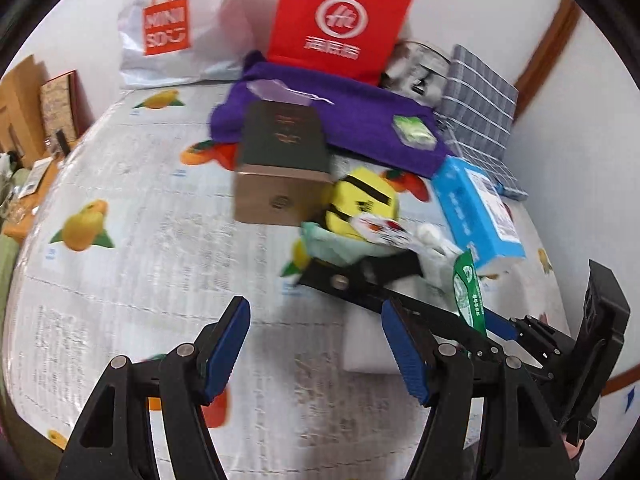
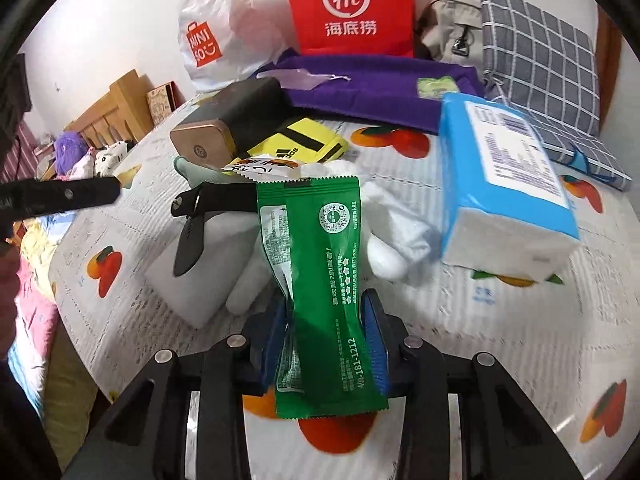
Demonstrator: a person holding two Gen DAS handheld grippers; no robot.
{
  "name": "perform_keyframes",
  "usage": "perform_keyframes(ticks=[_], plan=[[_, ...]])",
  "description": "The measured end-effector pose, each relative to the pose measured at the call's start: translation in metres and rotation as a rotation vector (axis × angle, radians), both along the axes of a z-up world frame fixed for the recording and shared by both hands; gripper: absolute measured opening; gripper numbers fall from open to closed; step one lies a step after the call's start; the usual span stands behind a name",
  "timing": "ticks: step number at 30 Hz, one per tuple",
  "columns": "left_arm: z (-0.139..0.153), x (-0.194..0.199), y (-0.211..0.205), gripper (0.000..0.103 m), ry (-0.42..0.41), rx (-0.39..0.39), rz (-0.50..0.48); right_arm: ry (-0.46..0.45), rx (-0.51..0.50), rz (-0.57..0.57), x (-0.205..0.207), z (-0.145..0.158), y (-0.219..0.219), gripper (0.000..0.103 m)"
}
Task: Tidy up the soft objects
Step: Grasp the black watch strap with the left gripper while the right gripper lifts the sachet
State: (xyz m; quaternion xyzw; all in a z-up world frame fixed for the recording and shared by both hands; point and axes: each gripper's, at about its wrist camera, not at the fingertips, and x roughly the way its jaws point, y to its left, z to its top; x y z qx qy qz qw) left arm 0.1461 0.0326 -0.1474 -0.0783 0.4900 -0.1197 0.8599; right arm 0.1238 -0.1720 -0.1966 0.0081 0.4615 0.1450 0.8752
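Right wrist view: the right gripper [image 2: 325, 344] has its fingers [image 2: 374, 340] pinched on a green packet [image 2: 320, 264], squeezing its lower part to a waist. The packet stands up from the fingers, above the bed [image 2: 500, 340], its top edge in front of the pile.

By my reading the sorting is barely begun: a white glove [image 2: 384, 236], tissue pack [image 2: 504, 184], yellow cloth [image 2: 304, 142], dark box [image 2: 236, 120], purple towel [image 2: 380, 88] and black strap [image 2: 192, 232] lie jumbled together mid-bed, with no tidy group visible. The red bag [image 2: 348, 4] and white bag [image 2: 216, 24] stand behind.

The left gripper [image 1: 316, 356] hovers over bare bed near the pile, fingers wide apart, empty.
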Motion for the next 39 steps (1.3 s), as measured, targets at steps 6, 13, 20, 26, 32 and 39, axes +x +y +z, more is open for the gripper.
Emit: perform_keyframes(ticks=[6,13,20,26,32,39], plan=[[-0.006,0.0,-0.026,0.066,0.049,-0.087,-0.027,-0.023,0.001,-0.013,-0.018,0.009,-0.014,0.037],[-0.013,0.001,-0.05,0.065,0.116,-0.175,-0.037,-0.043,0.003,-0.055,-0.031,0.014,-0.042,0.037],[-0.021,0.005,-0.08,0.065,0.151,-0.04,-0.001,-0.041,0.02,-0.086,-0.035,0.007,-0.06,0.038],[-0.024,0.013,-0.083,0.064,0.165,0.029,0.083,-0.026,0.049,-0.094,-0.036,0.0,-0.067,0.038],[-0.023,0.005,-0.065,0.036,0.164,0.065,0.11,-0.026,0.053,-0.091,-0.04,-0.002,-0.065,0.038],[-0.026,-0.011,-0.023,0.027,0.174,0.085,0.144,-0.041,0.045,-0.097,-0.045,0.002,-0.065,0.038]])
